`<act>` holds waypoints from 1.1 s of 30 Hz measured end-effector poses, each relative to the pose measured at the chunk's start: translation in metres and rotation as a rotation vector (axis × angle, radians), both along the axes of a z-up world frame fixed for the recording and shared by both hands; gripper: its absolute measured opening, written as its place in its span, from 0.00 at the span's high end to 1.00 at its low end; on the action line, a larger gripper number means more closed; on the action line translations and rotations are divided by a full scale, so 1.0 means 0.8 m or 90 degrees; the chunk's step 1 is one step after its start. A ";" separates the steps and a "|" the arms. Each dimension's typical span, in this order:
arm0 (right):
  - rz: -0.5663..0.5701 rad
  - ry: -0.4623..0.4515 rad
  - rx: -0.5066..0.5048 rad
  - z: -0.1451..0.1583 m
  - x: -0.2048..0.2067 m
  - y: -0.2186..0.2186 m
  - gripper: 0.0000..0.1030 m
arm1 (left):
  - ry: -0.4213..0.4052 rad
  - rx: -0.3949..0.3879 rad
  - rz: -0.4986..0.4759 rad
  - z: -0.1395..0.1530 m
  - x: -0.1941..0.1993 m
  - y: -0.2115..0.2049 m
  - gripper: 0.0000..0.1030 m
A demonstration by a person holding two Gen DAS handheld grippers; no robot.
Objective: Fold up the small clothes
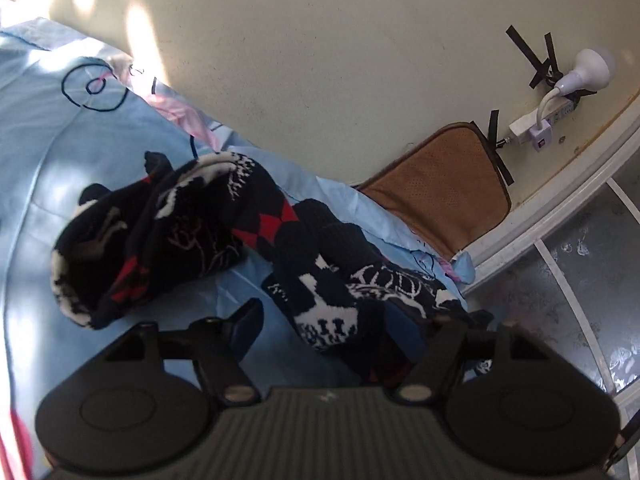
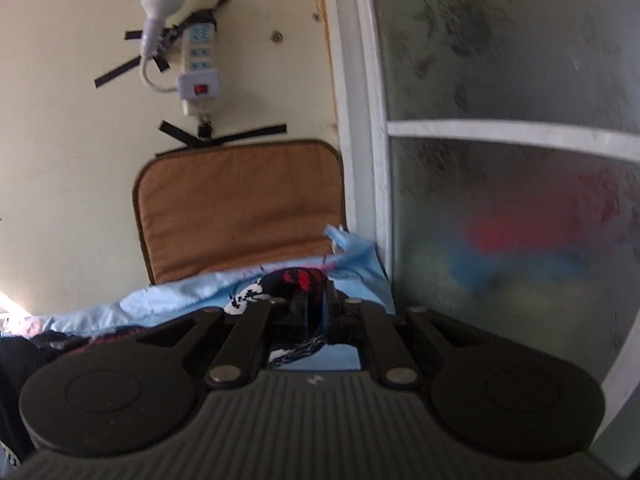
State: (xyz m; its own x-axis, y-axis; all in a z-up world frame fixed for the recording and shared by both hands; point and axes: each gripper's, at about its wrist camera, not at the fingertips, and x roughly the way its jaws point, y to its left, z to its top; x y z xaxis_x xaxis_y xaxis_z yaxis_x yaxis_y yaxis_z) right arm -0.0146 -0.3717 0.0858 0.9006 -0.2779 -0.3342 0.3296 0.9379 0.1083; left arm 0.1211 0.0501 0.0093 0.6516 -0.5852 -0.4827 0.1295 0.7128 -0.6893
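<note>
Pinching the patterned sock [image 2: 294, 280] in the narrowed right tool [image 2: 316, 312] to fold it; left tool [image 1: 320, 320] half-wide around another sock [image 1: 332, 308], grip unclear.

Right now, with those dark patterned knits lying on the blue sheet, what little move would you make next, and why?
Probably close the left gripper on the knitted piece lying between its fingers: the jaws stand apart around it, not yet pressing. The right gripper already pinches knit fabric, so a second hold would likely let the piece be stretched flat on the blue sheet.

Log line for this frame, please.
left hand-held gripper: open around knit garment | right hand-held gripper: shut on knit garment | surface: blue sheet
</note>
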 end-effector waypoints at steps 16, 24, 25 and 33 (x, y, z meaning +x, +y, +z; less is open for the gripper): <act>0.247 -0.037 0.056 0.009 0.012 0.065 0.42 | -0.184 -0.035 0.062 0.089 -0.180 0.124 0.98; 0.418 -0.010 -0.046 0.013 0.121 0.166 0.30 | -0.232 0.010 0.223 0.149 -0.242 0.222 0.74; 0.436 0.008 -0.044 0.013 0.145 0.169 0.13 | -0.215 0.011 0.214 0.147 -0.230 0.216 0.50; 0.413 0.201 -0.049 -0.060 0.214 0.172 0.73 | -0.054 -0.022 0.042 0.057 -0.105 0.088 0.18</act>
State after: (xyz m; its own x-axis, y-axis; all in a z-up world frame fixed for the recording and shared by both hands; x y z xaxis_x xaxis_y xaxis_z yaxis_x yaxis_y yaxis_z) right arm 0.1562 -0.2338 0.0376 0.7560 0.2466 -0.6064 -0.2915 0.9562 0.0255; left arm 0.0375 0.1204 0.0551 0.7273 -0.5551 -0.4036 0.1425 0.6974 -0.7024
